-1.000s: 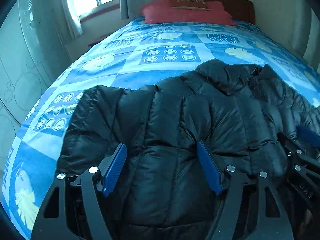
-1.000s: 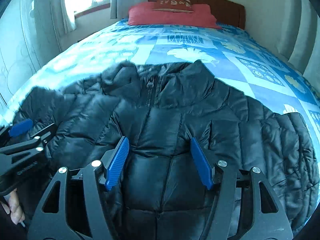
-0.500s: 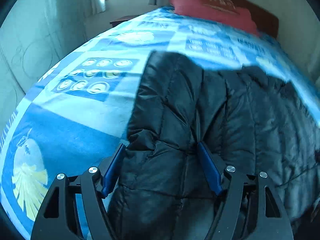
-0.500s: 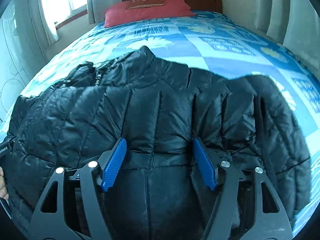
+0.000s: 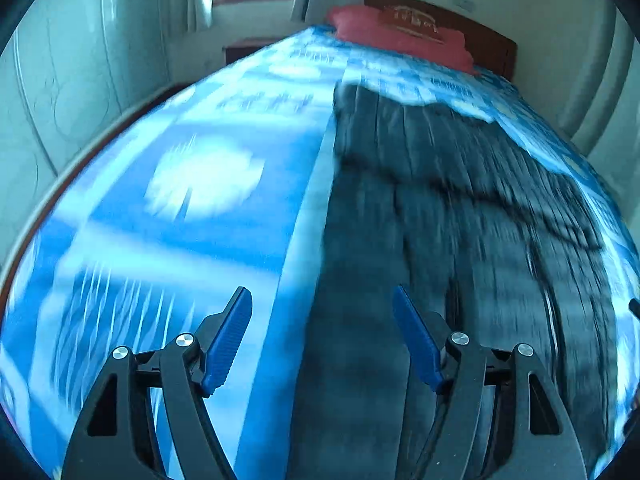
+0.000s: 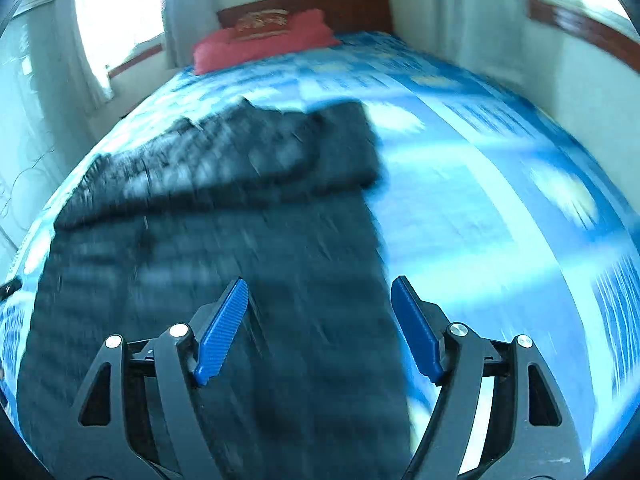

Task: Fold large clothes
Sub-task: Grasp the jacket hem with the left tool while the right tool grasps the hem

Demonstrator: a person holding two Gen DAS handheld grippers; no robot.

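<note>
Jacket (image 5: 460, 240) looks puffy, slippery (light too, I'd guess); left gripper (image 5: 322, 336) gapes empty, right gripper (image 6: 320, 328) is opening; pinch side hems.

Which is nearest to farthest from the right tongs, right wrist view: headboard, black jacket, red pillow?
1. Black jacket: directly below and ahead of the right tongs, whose jaws are opening with nothing clamped.
2. Red pillow: at the far end of the bed, left of centre.
3. Headboard: behind the pillow, against the wall.
</note>
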